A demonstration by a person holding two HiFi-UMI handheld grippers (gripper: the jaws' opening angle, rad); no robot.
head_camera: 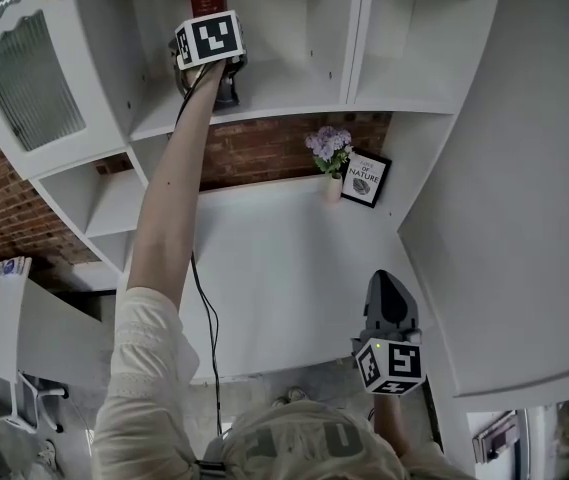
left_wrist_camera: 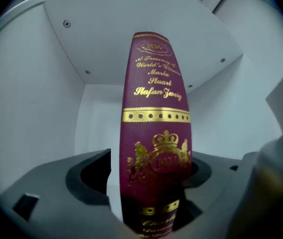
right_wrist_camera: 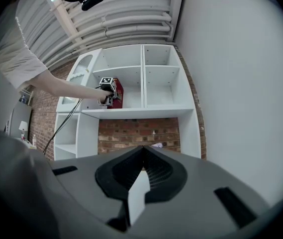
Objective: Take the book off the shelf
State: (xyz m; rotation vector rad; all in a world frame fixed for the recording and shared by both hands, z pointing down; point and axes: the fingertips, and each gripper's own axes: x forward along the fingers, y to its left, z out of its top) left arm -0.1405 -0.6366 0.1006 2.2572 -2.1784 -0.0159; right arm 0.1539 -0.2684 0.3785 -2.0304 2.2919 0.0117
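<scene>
Left gripper (head_camera: 226,86): reaching up at full arm's length into the upper-left compartment, with its jaws clamping the book low on its spine, one on each side.
Book (left_wrist_camera: 153,133): standing upright in that compartment, not yet off the shelf, and showing a dark red spine with gold lettering and a crown emblem.
Right gripper (right_wrist_camera: 140,151): hanging low by the person's side and pointing towards the shelf, with its jaws pressing together on nothing.
Shelf (head_camera: 294,96): showing white and open-fronted against a brick wall (head_camera: 254,153).
Below the shelf: purple flowers (head_camera: 329,148) and a framed print (head_camera: 366,178) are sitting just beside each other.
</scene>
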